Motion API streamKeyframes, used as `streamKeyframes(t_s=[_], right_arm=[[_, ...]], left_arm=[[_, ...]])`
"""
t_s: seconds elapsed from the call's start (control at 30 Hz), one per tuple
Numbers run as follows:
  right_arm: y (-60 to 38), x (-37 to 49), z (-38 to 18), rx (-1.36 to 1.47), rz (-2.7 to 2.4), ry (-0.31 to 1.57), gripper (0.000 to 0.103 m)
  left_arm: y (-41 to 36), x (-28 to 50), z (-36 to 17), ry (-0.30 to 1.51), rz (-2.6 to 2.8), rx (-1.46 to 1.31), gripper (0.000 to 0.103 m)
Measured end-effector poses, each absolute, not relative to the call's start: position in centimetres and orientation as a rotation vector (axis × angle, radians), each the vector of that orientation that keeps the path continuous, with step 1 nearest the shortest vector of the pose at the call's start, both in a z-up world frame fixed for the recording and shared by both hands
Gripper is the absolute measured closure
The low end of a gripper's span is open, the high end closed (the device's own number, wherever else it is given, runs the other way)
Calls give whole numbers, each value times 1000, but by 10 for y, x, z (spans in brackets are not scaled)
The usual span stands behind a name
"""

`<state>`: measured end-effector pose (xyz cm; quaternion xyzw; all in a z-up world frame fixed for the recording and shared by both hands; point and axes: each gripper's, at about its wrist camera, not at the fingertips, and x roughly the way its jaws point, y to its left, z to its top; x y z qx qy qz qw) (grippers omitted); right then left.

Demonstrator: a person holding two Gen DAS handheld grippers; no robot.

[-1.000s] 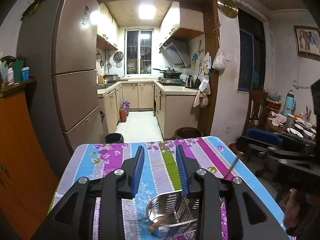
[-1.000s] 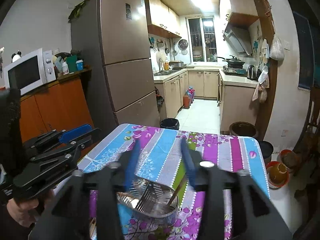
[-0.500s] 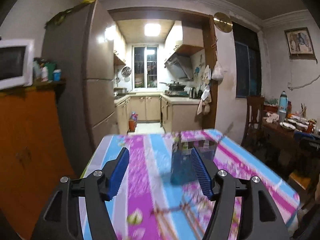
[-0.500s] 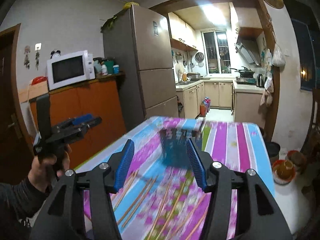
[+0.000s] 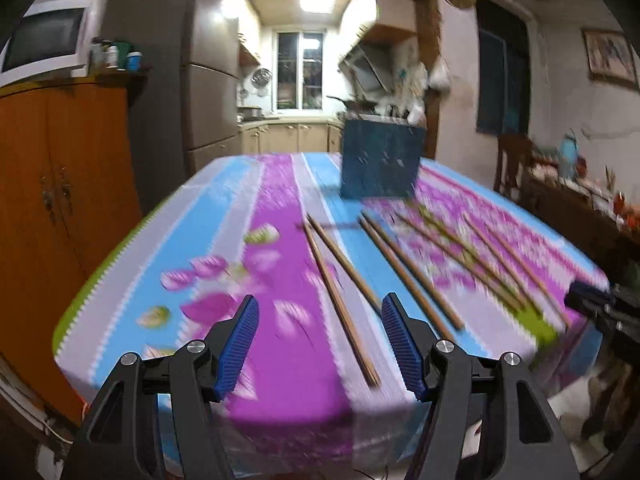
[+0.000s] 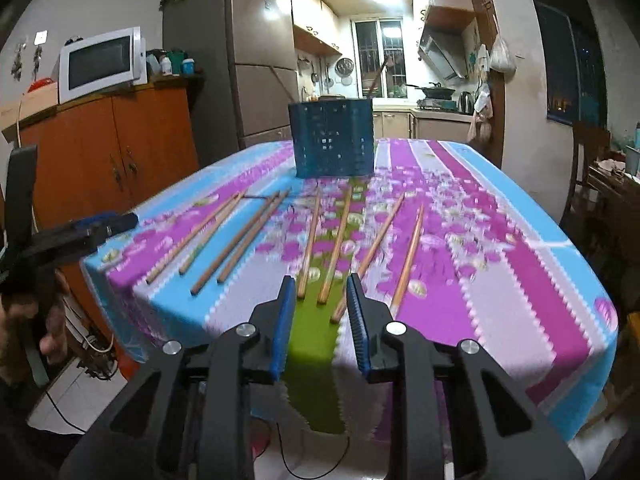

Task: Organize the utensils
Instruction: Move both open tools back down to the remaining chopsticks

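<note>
Several wooden chopsticks point(image 5: 340, 292) point(image 6: 308, 248) lie in loose pairs on the striped floral tablecloth point(image 6: 500, 240), pointing away from me. A blue perforated utensil holder point(image 5: 380, 164) point(image 6: 332, 144) stands upright beyond them, with a stick poking out of its top. My left gripper point(image 5: 320, 300) hovers open over the table's near edge, with nothing between its pads. My right gripper point(image 6: 320, 280) hangs just before the near chopstick ends. Its jaws are closing, a narrow gap remains, and they hold nothing. Each gripper shows at the edge of the other's view point(image 6: 116, 222) point(image 5: 588, 296).
An orange cabinet point(image 6: 120, 152) with a microwave point(image 6: 100, 64) on top stands left of the table, and a tall fridge point(image 6: 256, 60) rises behind it. A chair and a cluttered side table point(image 5: 560, 184) are on the right. A hand point(image 6: 24, 320) holds the left gripper.
Both grippers pulled back and sank to the table's near edge. The metal bowl with the spatula left view; chopsticks and blue holder appeared. The left jaws widened and the right jaws narrowed.
</note>
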<state>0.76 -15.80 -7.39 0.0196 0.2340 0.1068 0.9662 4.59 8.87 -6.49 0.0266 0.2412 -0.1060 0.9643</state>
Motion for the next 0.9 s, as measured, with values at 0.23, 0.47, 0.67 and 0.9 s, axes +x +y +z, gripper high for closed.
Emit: streamKeyframes(t_s=[0.23,0.47,0.67,0.9], right_arm=[[-149,5,-87,47,279,475,78],[-152,26,-93,48,273,482,83],[-144,43,-97,17,291,495,89],[-142,49,-105,-3,277,501,90]], left_arm=[[77,38,-86,508,-241,56,46],[69,39,-84,502,-242,58,46],[77,44,-85,499,-210,47,46],[76,45,-90,497,-208,50,46]])
